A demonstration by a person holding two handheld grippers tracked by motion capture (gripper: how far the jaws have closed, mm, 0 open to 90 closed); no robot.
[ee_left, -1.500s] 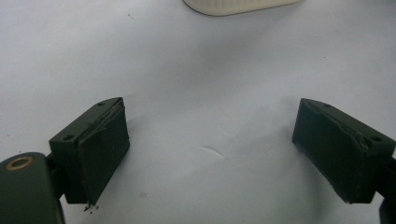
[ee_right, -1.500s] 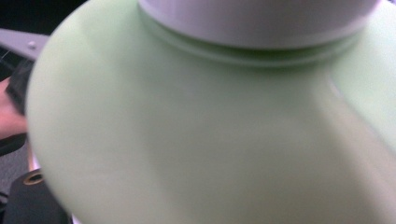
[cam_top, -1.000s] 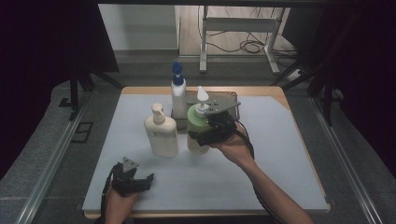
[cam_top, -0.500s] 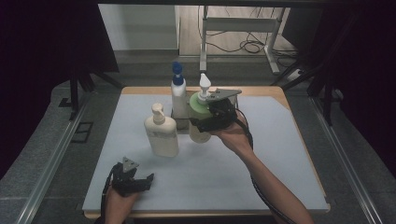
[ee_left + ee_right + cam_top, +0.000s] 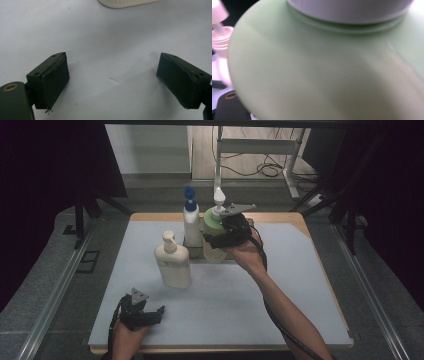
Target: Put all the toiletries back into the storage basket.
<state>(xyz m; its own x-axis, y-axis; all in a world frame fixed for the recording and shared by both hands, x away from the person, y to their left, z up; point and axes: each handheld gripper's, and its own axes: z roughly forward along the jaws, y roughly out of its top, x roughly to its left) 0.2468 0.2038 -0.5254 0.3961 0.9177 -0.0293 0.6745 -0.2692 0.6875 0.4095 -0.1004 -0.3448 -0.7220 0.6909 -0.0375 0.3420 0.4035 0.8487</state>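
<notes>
While the right gripper point(image 5: 216, 241) clamps its fingers on the green pump bottle point(image 5: 214, 227) at the far middle of the bench point(image 5: 300, 285), the left gripper point(image 5: 145, 314) rests at the near left, fingers spread wide with nothing between them. Three pump bottles stand here: green, a white one with a blue pump point(image 5: 190, 222) just left of it, and a cream one point(image 5: 172, 262) nearer. Their contents cannot be told.

Far centre crowded: blue-capped bottle point(image 5: 190, 222) and green bottle point(image 5: 214, 234) just beside each other, cream pump bottle point(image 5: 172, 261) nearer, left of them. Right half and near strip of the white mat point(image 5: 300, 290) open; forearm point(image 5: 280, 295) crosses it diagonally.
</notes>
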